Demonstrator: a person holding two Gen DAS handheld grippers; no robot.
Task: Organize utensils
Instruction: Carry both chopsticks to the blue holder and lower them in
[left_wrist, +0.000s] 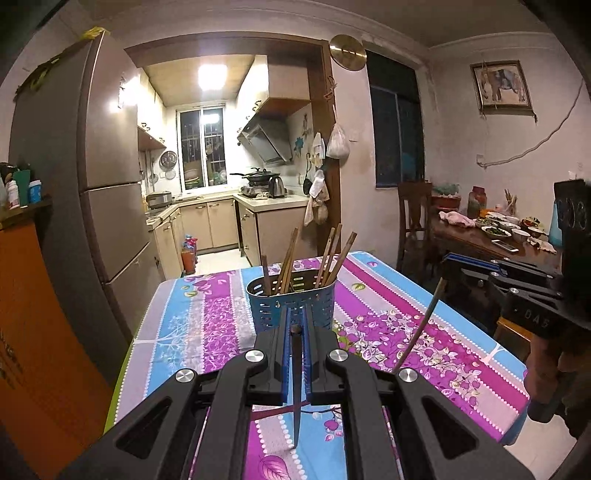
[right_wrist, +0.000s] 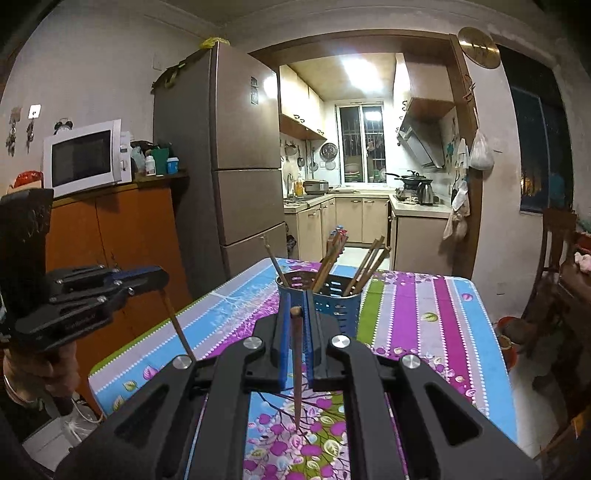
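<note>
While each gripper (left_wrist: 295, 332) (right_wrist: 295, 314) pinches one dark chopstick (left_wrist: 296, 384) (right_wrist: 296, 369), blue slotted holder (left_wrist: 291, 306) bristles with brown chopsticks (left_wrist: 332, 258)

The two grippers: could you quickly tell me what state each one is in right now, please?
Left gripper: closed on a chopstick that hangs below its fingers.
Right gripper: closed on another chopstick, also hanging down.

Both grippers clamped, raised side by side.
Left gripper (left_wrist: 295, 328) and right gripper (right_wrist: 295, 314) are pointed slightly downward; each handle is gripped by a hand (right_wrist: 40, 373).
</note>
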